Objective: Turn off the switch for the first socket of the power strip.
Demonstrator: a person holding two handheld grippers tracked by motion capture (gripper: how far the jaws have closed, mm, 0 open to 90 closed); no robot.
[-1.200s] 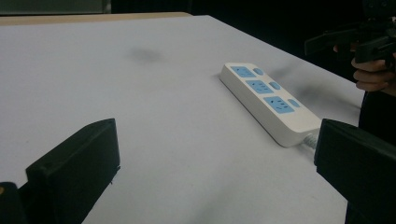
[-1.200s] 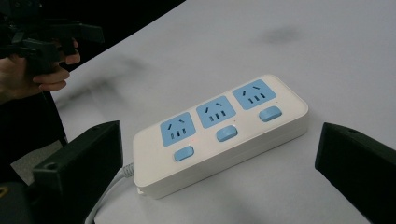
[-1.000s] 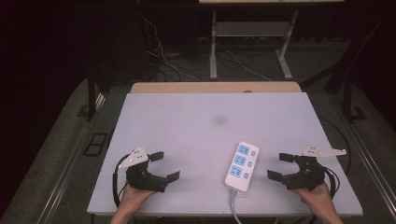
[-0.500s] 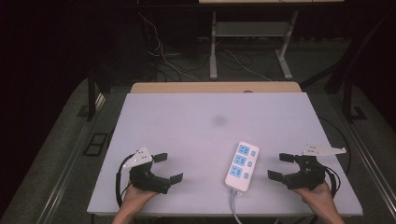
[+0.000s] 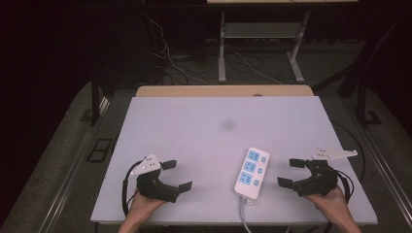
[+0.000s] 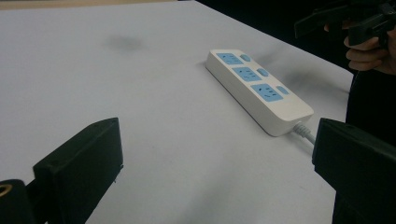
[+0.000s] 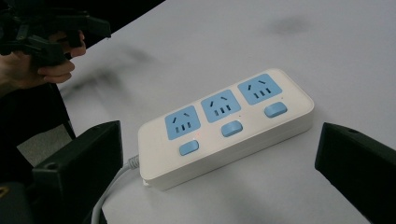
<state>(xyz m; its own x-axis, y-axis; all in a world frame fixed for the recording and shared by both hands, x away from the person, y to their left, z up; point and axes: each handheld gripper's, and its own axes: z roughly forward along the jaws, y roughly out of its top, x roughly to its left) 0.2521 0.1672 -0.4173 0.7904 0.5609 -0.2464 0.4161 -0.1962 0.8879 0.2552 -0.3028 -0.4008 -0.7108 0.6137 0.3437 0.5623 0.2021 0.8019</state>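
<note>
A white power strip (image 5: 251, 172) with three blue sockets and blue switches lies flat near the table's front edge, right of centre. Its white cable (image 5: 242, 216) runs off the front edge. My left gripper (image 5: 177, 174) rests at the front left, open and holding nothing. My right gripper (image 5: 287, 172) sits just right of the strip, open, jaws pointing at it. In the left gripper view the power strip (image 6: 257, 88) lies ahead to the right, beyond my open left gripper (image 6: 215, 135). In the right gripper view the power strip (image 7: 224, 126) lies close ahead of the wide-apart jaws, untouched.
The white tabletop (image 5: 194, 126) carries a faint dark smudge (image 5: 227, 125) near its middle. A wooden edge (image 5: 223, 91) runs along the back. Behind the table stand metal desk legs (image 5: 222, 48) and loose floor cables (image 5: 170, 58). Dark floor surrounds the table.
My left gripper has drifted slightly to the right along the front edge. The right gripper and the power strip have stayed put.
</note>
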